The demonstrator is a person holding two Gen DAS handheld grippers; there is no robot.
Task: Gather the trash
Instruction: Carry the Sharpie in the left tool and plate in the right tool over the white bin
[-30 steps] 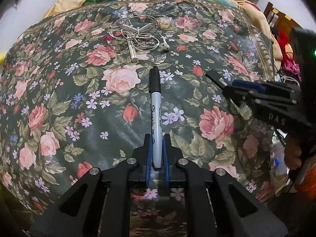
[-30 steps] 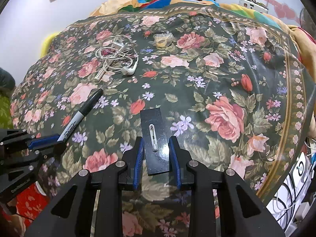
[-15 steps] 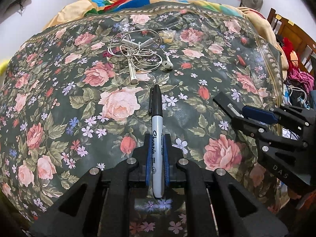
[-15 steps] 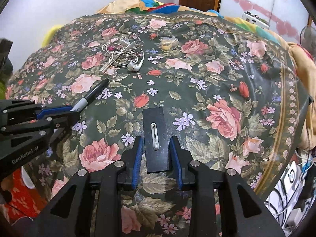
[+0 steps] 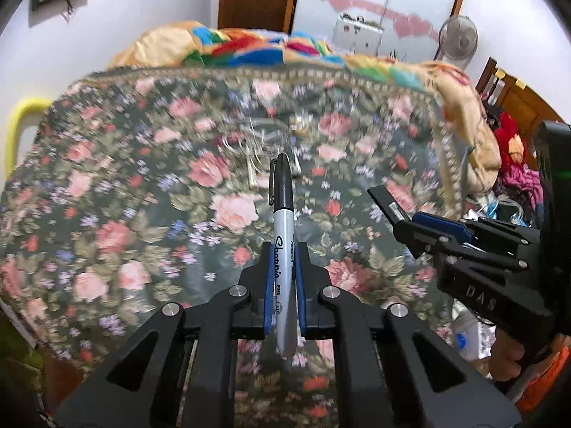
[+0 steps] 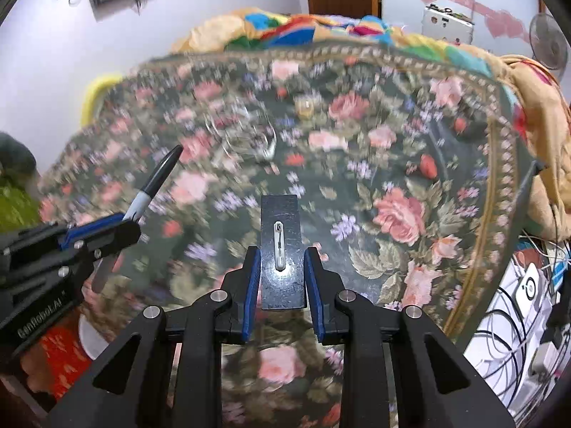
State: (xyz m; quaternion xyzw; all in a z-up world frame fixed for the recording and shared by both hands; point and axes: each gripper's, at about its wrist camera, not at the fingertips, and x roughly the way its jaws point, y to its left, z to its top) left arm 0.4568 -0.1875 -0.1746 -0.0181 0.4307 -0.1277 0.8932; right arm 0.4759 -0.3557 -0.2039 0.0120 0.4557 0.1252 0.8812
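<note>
The marker point(image 5: 283, 235) sits lengthwise between the fingers of the left gripper point(image 5: 283, 249), above the bedspread point(image 5: 117, 192), cap end far. To its right, the right gripper point(image 6: 282, 260) holds a flat card point(image 6: 280, 246) edgewise, also above the bedspread. Far beyond both, an earphone tangle point(image 6: 246, 135) lies on the bedspread, with a small wrapper point(image 6: 305, 106) to its right. A heaped blanket point(image 6: 282, 30) lies behind the bedspread's far edge. Cables point(image 6: 517, 317) crowd the near right, off the bed.
</note>
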